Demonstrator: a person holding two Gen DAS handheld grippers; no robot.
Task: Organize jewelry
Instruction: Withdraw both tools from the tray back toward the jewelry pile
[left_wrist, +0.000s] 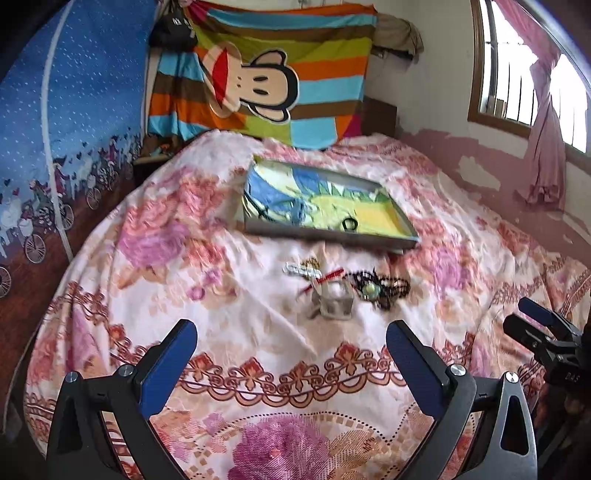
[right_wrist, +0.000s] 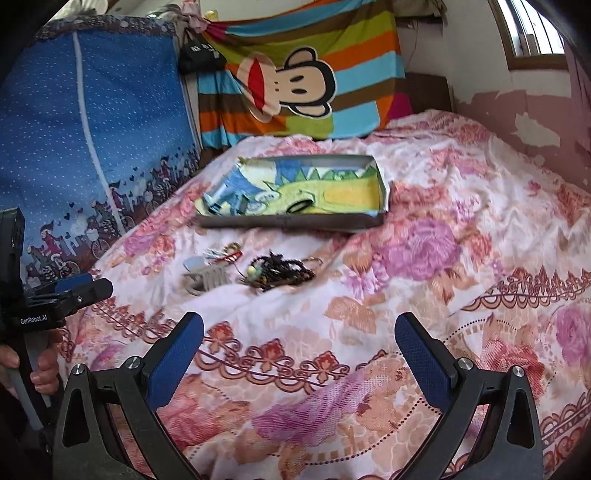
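Jewelry (left_wrist: 343, 284) is lying in a small heap on the bed (left_wrist: 229, 332), just in front of the tray (left_wrist: 325, 236), which is sitting toward the head of the bed, probably so that pieces can be sorted into it. I am holding my left gripper (left_wrist: 291, 354) and my right gripper (right_wrist: 299, 347) both spread wide and grasping nothing, hovering over the near edge of the bed. A dark ring-like piece (right_wrist: 299, 206) is already lying inside the tray. The beaded string (right_wrist: 280, 271) looks tangled, so picking one piece may drag others.
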